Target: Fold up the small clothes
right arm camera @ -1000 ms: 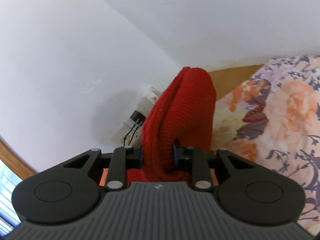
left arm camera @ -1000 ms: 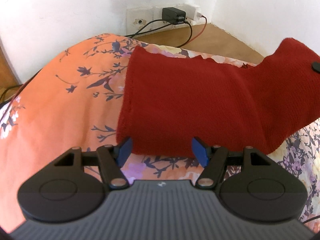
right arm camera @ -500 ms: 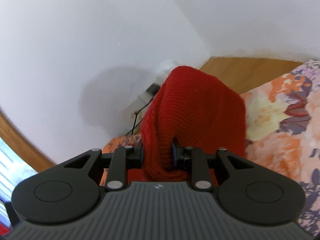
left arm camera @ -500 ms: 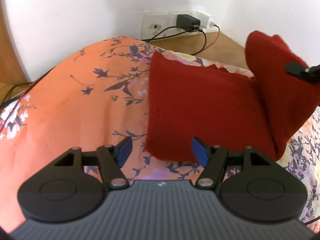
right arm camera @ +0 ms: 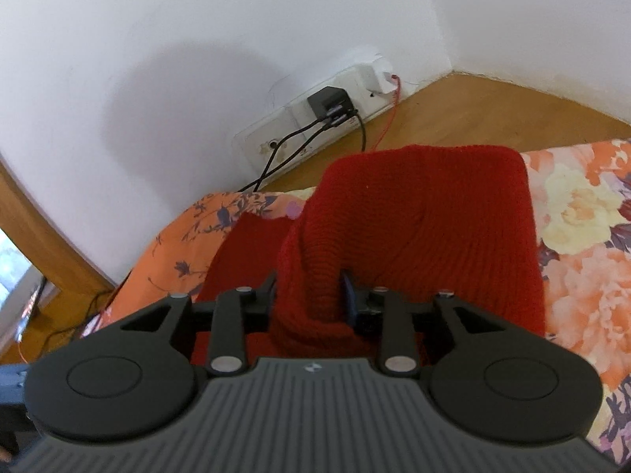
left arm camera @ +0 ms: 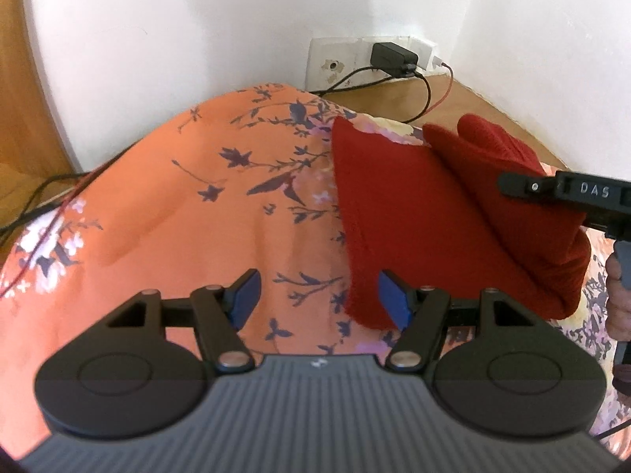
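Where right gripper clamps, red knit garment bunched, unreadable.

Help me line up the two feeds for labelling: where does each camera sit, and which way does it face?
Left wrist: on the open left hand-held gripper, facing the floral bedspread and wall socket; the right hand-held gripper and a hand show.
Right wrist: on the right hand-held gripper, shut on the red knitted garment, facing the room corner.
Shared: garment, bedspread, black charger.
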Tool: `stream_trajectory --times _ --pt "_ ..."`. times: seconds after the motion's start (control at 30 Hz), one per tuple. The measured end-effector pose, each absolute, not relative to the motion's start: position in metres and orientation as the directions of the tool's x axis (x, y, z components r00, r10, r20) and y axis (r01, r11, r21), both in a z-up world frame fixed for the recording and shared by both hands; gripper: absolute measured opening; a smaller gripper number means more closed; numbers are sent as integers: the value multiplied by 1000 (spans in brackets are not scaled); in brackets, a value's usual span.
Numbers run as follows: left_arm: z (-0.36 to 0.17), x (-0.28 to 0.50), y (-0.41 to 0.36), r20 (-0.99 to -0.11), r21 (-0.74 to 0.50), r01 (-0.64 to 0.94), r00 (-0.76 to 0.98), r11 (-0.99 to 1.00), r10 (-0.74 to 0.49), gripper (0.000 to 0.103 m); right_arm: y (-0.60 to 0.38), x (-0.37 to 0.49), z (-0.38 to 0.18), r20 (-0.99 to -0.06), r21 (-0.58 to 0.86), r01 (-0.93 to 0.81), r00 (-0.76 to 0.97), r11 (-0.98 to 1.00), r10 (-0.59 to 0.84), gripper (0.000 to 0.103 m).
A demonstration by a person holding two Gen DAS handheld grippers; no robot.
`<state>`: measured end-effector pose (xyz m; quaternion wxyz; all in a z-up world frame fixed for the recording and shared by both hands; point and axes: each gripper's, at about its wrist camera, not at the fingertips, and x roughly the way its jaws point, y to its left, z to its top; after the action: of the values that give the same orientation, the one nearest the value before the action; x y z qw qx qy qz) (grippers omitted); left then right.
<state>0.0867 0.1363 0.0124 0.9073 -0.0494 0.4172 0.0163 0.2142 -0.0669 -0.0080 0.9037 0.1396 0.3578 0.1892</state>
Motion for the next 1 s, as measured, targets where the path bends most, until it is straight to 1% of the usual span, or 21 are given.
stream_trajectory --times 0.03,0.1,0.23,0.37,0.53,0.63,0.77,0.9,1.0 --pt "13 87 139 -757 -77 -66 653 995 -16 67 -66 213 -8 -591 382 -245 677 891 440 45" --pt "14 88 143 -753 -82 -54 658 995 -26 67 -62 214 -11 -586 374 -252 682 892 438 53" --pt "20 94 147 -744 -88 -9 666 996 -60 67 -57 207 -6 -573 372 -245 698 895 429 59" --pt "28 102 144 -729 -88 27 680 996 -83 67 -61 196 5 -548 401 -218 721 890 424 66" --pt "36 113 135 -709 -107 46 697 993 -108 67 -62 182 24 -557 341 -245 725 908 405 68" --pt "41 118 129 -700 -123 45 704 991 -119 67 -67 175 36 -557 329 -259 724 908 408 69" --pt "46 126 116 -692 -105 53 714 993 -112 67 -85 167 52 -532 352 -269 731 897 428 69" --pt "49 137 110 -686 -109 43 719 993 -106 67 -104 164 59 -513 364 -266 743 893 431 76" --pt "49 148 107 -688 -120 39 717 992 -111 67 -120 163 61 -510 359 -239 759 902 404 77"
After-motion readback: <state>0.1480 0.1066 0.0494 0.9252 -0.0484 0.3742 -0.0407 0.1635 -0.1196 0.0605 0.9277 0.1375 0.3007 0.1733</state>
